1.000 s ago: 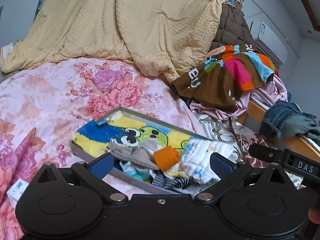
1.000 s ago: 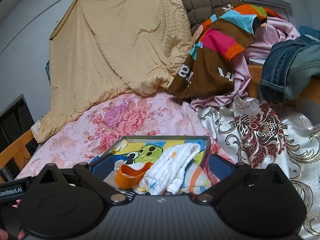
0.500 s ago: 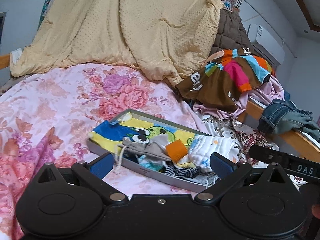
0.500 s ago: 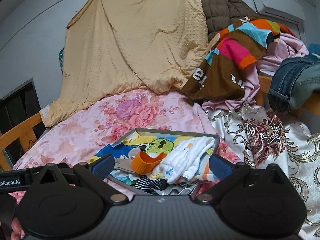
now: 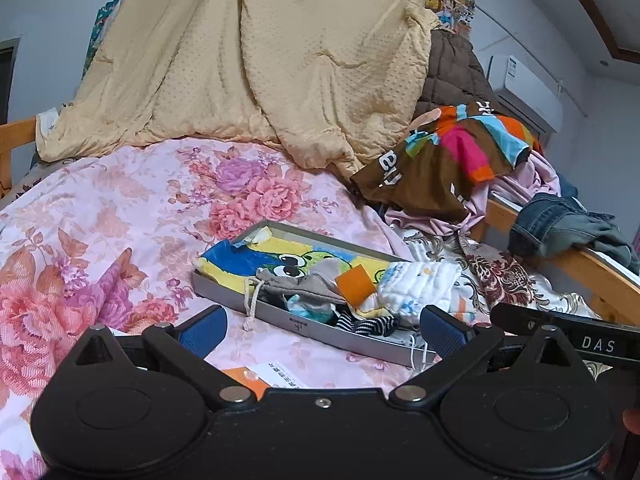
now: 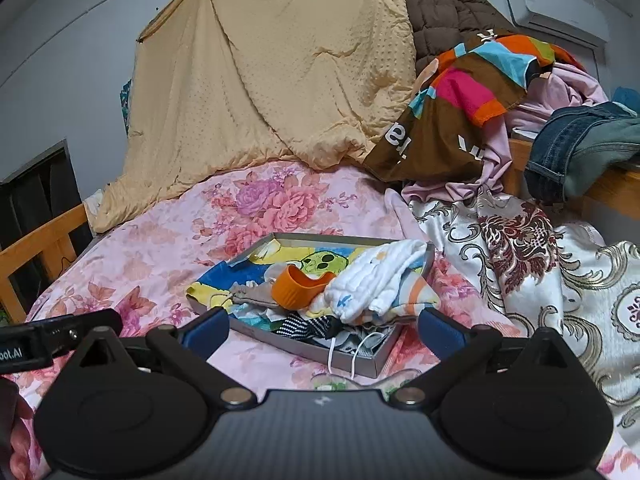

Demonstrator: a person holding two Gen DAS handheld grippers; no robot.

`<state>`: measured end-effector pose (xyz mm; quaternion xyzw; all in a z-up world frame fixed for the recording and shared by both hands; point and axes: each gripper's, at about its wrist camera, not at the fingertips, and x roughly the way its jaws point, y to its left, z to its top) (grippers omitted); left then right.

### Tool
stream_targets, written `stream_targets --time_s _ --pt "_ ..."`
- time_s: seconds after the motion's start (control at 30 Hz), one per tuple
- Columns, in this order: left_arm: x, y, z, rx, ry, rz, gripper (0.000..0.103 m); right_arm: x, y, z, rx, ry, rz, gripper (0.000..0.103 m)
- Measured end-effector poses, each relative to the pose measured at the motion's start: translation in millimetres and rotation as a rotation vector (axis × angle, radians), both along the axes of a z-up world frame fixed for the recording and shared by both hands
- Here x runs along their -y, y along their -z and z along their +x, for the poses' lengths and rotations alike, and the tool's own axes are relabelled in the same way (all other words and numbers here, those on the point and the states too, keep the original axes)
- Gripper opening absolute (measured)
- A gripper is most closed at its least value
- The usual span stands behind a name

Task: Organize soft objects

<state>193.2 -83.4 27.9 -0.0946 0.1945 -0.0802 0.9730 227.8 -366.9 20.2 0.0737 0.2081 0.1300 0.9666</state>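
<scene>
A shallow grey tray (image 5: 280,318) (image 6: 304,350) lies on the floral bed. It holds a blue and yellow cartoon towel (image 5: 256,258) (image 6: 228,280), a grey drawstring pouch (image 5: 296,280), an orange cup-like piece (image 5: 356,284) (image 6: 298,286), a white quilted cloth (image 5: 420,282) (image 6: 380,280) and striped socks (image 5: 366,324) (image 6: 304,326). My left gripper (image 5: 323,330) is open and empty, short of the tray's near edge. My right gripper (image 6: 323,330) is open and empty, just short of the tray.
A beige blanket (image 5: 260,60) hangs at the back. Piled clothes (image 5: 452,156) and jeans (image 5: 560,228) lie at the right over a wooden rail (image 5: 600,276). A brocade cloth (image 6: 540,260) covers the right bed side. A paper label and an orange card (image 5: 260,376) lie near my left gripper.
Both grippers have pulled back and up from the tray, which now sits farther off and shows whole. Both stay open and empty.
</scene>
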Motion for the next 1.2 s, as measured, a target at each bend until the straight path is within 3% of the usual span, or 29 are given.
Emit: stream_targets --time_s 0.67,1.2 --pt "-9.0 10.6 -18.6 -0.020 -0.030 -0.002 0.102 7.4 13.2 -16.8 0.006 0.062 0.052 0.103" --pt "-20.3 23.0 -41.7 -0.011 -0.042 0.012 0.102 -6.4 26.6 -43.3 -0.019 0.067 0.036 0.103"
